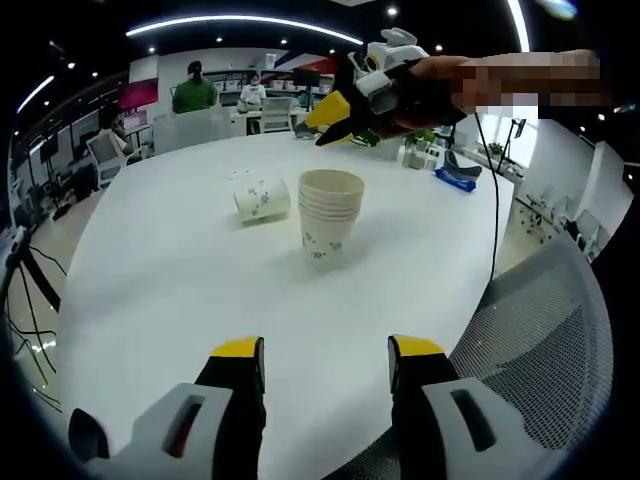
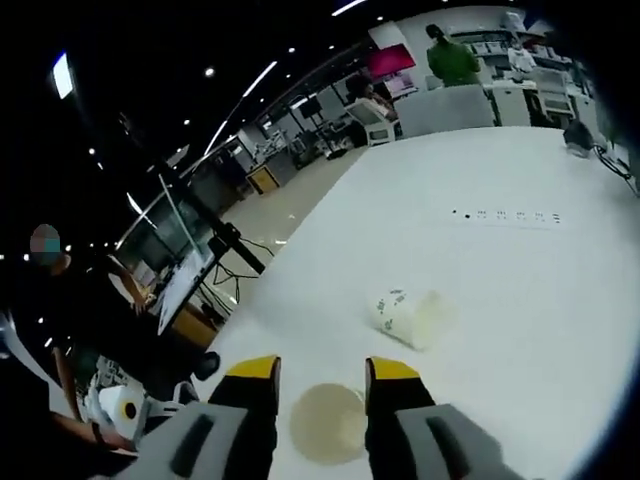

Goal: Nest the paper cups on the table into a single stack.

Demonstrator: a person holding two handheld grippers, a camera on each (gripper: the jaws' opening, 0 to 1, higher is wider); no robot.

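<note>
The room is lit brightly by ceiling strip lights (image 1: 240,20); glare is spread across the white table (image 1: 200,270), shadows are faint, and edges are bent and blurred by fisheye distortion

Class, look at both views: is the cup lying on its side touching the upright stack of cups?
Apart. In the left gripper view, bare table shows between the tipped cup and the stack.
</note>
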